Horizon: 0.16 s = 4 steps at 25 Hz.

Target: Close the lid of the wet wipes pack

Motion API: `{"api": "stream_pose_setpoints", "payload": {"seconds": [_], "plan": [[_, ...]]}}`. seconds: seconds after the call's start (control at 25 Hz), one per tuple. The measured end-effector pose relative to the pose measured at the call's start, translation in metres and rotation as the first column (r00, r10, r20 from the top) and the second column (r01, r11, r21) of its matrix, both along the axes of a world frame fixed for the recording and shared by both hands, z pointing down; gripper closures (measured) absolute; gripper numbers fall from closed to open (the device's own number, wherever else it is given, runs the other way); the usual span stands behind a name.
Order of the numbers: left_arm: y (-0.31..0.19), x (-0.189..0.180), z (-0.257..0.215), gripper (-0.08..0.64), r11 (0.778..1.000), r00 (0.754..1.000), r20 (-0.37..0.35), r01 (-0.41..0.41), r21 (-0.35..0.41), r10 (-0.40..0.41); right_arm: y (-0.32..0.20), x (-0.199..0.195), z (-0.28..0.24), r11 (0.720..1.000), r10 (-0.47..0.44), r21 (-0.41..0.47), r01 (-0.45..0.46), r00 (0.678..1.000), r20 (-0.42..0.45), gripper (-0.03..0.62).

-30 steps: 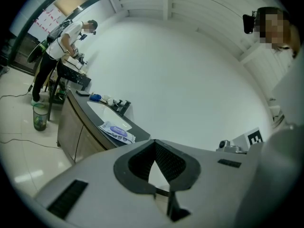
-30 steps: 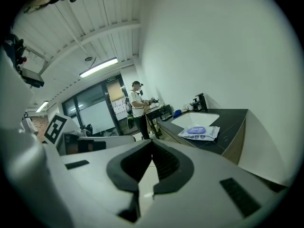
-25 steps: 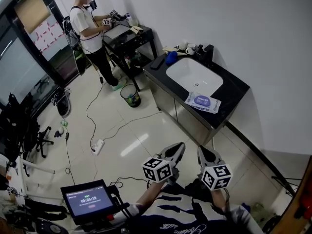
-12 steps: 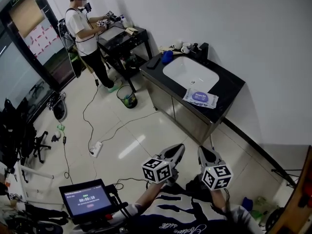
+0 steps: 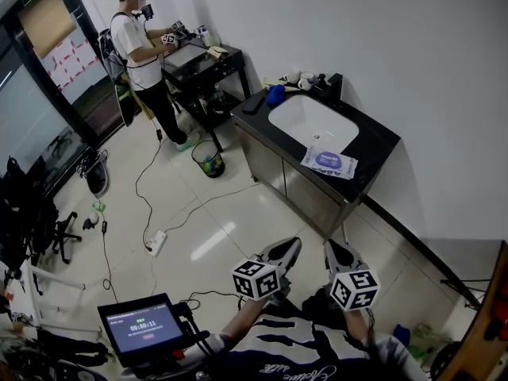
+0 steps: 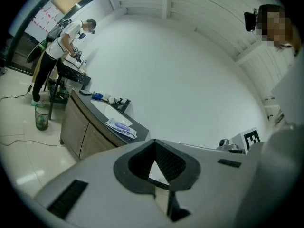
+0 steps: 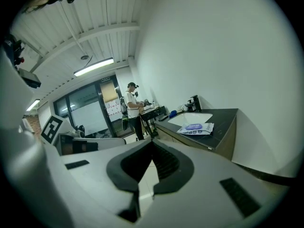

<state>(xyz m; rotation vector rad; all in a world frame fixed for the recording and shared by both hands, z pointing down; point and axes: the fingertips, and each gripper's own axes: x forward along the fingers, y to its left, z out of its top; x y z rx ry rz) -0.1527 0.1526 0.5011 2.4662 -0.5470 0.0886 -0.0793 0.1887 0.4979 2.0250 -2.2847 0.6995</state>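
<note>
The wet wipes pack [image 5: 329, 163] is white with a purple oval on top and lies flat on the black counter [image 5: 382, 144], just right of the sink. It is too far off to tell how its lid stands. The pack shows small in the left gripper view [image 6: 121, 126] and in the right gripper view [image 7: 195, 128]. My left gripper [image 5: 289, 246] and right gripper [image 5: 333, 249] are held side by side low in the head view, well short of the counter. Both are shut with nothing between them, as their own views show [image 6: 155, 141] [image 7: 152, 141].
A white sink [image 5: 313, 123] with a black tap [image 5: 336, 86] is set in the counter, with a blue cloth [image 5: 275, 94] and cups [image 5: 300, 78] behind it. A waste bin [image 5: 208, 157], cables and a power strip [image 5: 159, 240] lie on the floor. Another person [image 5: 147, 54] works at a black table [image 5: 202, 60].
The head view has shifted slightly, so the counter and pack sit a little differently in the picture. Both grippers stay shut in about the same place.
</note>
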Motion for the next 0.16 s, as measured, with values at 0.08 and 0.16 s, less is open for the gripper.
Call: {"api": "stream_pose_setpoints", "payload": {"seconds": [0.08,0.16], "plan": [[-0.0030,-0.0024,0.0012,0.560,1.000,1.000,-0.001,0.007,-0.001,-0.007,-0.0027,-0.0002,0.0013,1.000,0.000,0.000,0.000,1.000,-0.002,0.594],[-0.0062,-0.0046,0.0020,0.560,1.000,1.000,-0.004,0.015,-0.002,-0.015,-0.0056,-0.0001,0.0027,1.000,0.000,0.000,0.000,1.000,-0.003,0.594]]}}
